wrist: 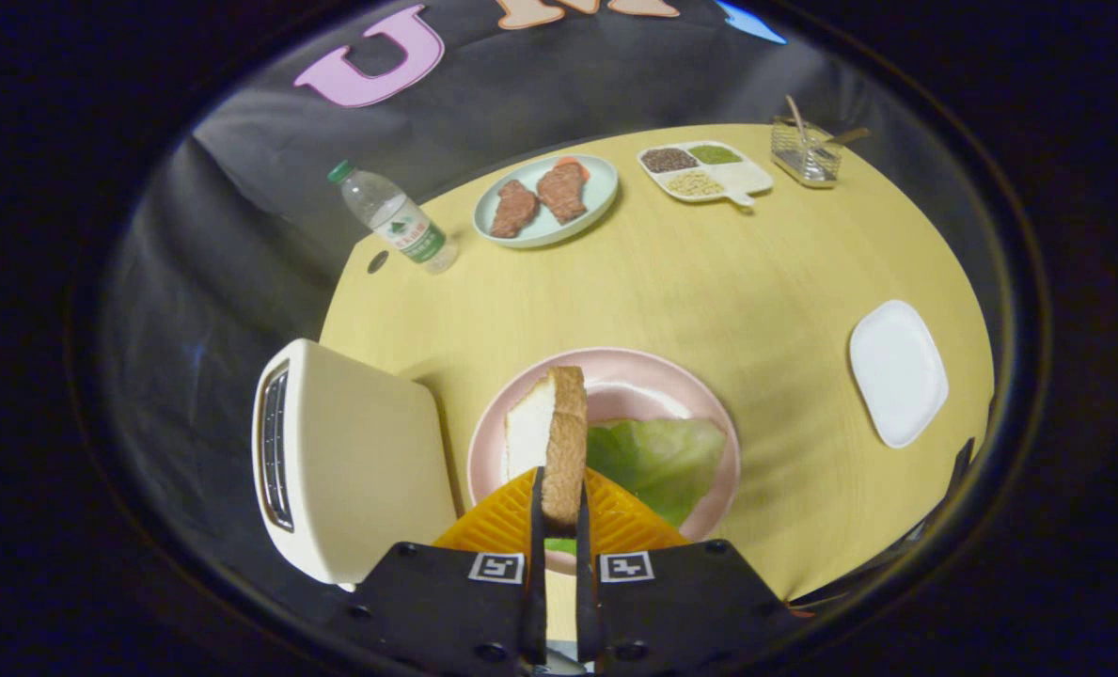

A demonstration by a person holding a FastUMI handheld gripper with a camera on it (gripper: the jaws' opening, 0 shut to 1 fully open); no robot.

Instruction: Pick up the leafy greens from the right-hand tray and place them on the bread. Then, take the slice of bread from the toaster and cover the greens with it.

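Observation:
My gripper (559, 512) is shut on a slice of bread (551, 434), which stands on edge between the fingers with its brown crust facing me. The slice hangs over a pink plate (634, 371). On that plate lies a green lettuce leaf (657, 456), just right of the held slice. Whatever is under the leaf is hidden. A cream toaster (342, 461) stands to the left of the plate and the fingers, its slots turned away to the left.
A white square tray (897, 371) lies bare on the right of the yellow round table (709, 273). At the back are a water bottle (394, 221), a light-blue plate with meat pieces (544, 199), a divided dish of grains (704, 171) and a wire basket (808, 150).

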